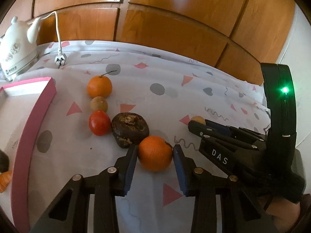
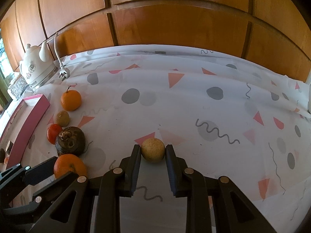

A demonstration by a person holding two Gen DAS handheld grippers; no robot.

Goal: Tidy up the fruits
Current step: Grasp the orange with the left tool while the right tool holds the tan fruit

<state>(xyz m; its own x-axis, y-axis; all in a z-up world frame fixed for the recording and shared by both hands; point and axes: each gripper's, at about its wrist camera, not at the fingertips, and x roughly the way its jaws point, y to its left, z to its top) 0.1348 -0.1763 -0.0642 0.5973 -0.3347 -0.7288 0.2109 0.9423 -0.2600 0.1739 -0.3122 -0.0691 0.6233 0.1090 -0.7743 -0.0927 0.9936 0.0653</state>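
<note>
A row of fruit lies on the patterned cloth: a stemmed orange (image 1: 99, 86) (image 2: 71, 100), a small brown fruit (image 1: 99, 103) (image 2: 62, 118), a red tomato (image 1: 99, 123) (image 2: 53, 133), a dark wrinkled fruit (image 1: 129, 129) (image 2: 70, 141), and a near orange (image 1: 155, 153) (image 2: 70, 165). My left gripper (image 1: 155, 151) (image 2: 56, 169) has its pads against both sides of the near orange. My right gripper (image 2: 153, 150) (image 1: 196, 123) is shut on a small tan round fruit (image 2: 153, 150) (image 1: 197, 119) resting on the cloth.
A pink-rimmed tray (image 1: 33, 116) (image 2: 29, 116) stands at the left, with dark and orange pieces at its near end. A white kettle (image 1: 17, 48) (image 2: 36, 69) and a loose power plug (image 1: 60, 60) (image 2: 64, 73) sit at the back left. Wooden cabinet doors (image 2: 175, 19) rise behind the table.
</note>
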